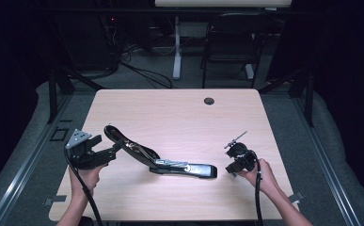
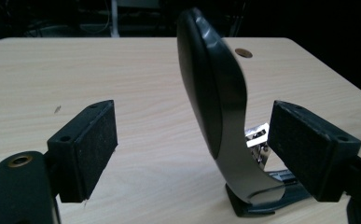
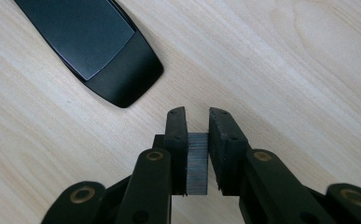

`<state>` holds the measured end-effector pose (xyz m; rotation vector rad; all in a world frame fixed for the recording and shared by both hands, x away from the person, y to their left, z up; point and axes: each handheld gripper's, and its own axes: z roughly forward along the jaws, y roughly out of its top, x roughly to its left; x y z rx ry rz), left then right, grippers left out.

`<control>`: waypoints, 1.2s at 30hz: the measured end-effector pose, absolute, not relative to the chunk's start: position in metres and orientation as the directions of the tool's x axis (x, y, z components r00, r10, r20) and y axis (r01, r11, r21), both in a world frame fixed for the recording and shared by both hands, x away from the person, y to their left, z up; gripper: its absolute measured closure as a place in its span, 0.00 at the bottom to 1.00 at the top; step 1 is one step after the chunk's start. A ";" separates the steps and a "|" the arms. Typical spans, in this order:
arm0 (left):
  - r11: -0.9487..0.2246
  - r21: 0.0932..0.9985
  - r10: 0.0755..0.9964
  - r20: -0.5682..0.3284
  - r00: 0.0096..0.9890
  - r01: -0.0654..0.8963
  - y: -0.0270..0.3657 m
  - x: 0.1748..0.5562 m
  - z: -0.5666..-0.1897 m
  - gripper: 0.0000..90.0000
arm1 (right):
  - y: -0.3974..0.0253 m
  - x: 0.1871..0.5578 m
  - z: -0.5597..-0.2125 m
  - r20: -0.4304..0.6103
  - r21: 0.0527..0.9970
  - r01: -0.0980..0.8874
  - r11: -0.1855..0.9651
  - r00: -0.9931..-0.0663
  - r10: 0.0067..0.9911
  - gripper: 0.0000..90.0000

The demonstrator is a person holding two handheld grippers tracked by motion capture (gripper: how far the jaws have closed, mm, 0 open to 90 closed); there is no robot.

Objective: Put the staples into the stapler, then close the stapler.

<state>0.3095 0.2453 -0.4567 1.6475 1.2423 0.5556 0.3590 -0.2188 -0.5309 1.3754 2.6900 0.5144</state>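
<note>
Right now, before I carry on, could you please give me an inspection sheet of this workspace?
Surface: light wooden table, with a round cable hole near the far edge.
Job's things: black hinged stapler lying open, top arm raised; grey strip of staples.
Clutter: nothing seen.
Grippers: left gripper open, jaws either side of the raised arm; right gripper shut on the strip.
Cables: a black gripper cable trails from each gripper towards the person.
Surroundings: dark chair, floor cables.
</note>
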 end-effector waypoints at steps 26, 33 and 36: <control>0.029 0.918 0.916 -0.183 0.358 0.396 0.235 0.311 -0.455 0.67 | -0.216 0.360 -0.518 0.034 0.370 0.726 0.579 -0.633 0.773 0.87; 0.029 0.919 0.917 -0.182 0.356 0.394 0.235 0.310 -0.456 0.68 | -0.212 0.357 -0.514 0.018 0.401 0.692 0.601 -0.661 0.750 0.87; 0.033 0.920 0.917 -0.183 0.354 0.392 0.234 0.310 -0.456 0.68 | -0.208 0.358 -0.513 0.028 0.437 0.671 0.599 -0.676 0.737 0.87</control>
